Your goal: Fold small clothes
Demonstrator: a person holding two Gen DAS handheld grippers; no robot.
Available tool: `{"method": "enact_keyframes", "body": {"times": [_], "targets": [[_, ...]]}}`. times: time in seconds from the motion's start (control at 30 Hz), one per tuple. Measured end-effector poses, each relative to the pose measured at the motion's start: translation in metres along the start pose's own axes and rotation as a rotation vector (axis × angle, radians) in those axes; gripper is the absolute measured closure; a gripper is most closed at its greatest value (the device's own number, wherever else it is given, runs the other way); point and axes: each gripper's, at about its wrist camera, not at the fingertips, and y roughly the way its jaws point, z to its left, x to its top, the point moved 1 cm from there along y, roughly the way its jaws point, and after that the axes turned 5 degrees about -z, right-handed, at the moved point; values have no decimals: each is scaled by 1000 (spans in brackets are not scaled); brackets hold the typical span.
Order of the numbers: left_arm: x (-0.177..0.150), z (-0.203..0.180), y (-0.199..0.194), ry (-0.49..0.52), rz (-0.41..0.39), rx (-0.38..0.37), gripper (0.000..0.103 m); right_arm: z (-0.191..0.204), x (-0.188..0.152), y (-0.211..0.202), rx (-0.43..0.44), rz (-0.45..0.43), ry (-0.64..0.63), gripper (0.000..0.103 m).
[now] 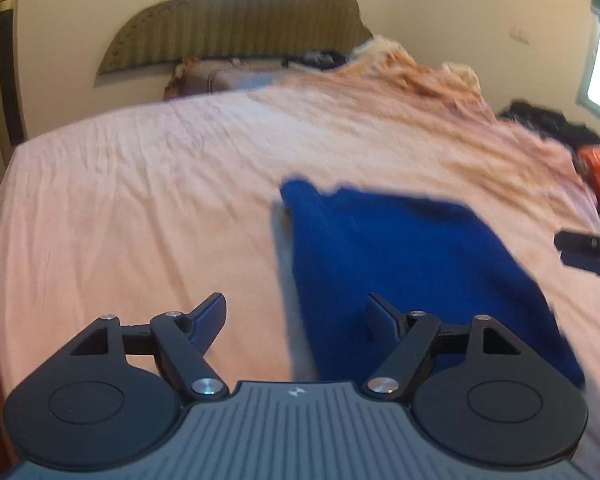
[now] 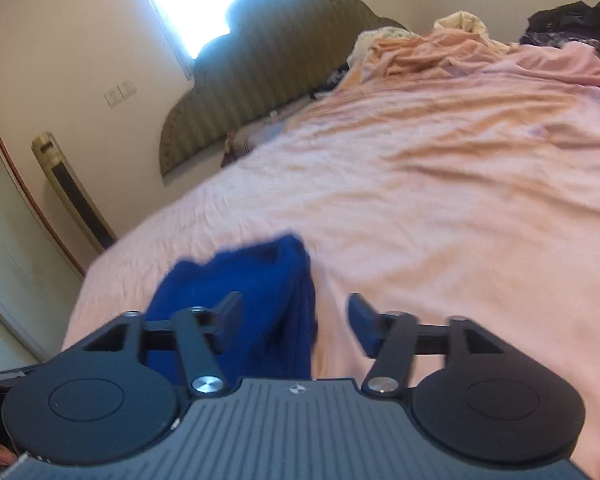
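left wrist: low, near bed point(image 1: 140, 200) | right wrist: likewise | shared: headboard point(image 1: 236, 28)

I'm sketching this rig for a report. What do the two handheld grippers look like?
Both match. The left gripper and right gripper each have a grey ribbed body with a small white logo, two round black discs at the sides, black linkage arms with silver screws, and flat fingers that look dark blue. No cables show. No sleeve is visible.
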Motion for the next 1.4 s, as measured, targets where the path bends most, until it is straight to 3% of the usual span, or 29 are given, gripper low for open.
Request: {"method": "enact_keyframes", "body": {"times": [0.2,0.33,0.47,0.8,1.07,1.2,1.4], "targets": [[-53,-14,-42,-41,84,-8,27,26,-77,-22,-143,157,-138,30],[-73,-24,-53,13,83,14,27,46,-98,-29,-162,145,-187,6],[-80,-31,-57,39,64,42,23,56,-103,-24,-211,136,-203,1],[-89,-43,-40,86,9,105,0,61,-106,12,-341,105,-269,0],[-83,-42,-32,43,15,141,0,61,-110,11,-348,75,-261,0],[-87,-45,-29,47,-25,162,0,61,-111,12,-347,75,-259,0],[-86,-41,-28,55,-21,136,0,62,-112,11,-345,74,-260,0]]}}
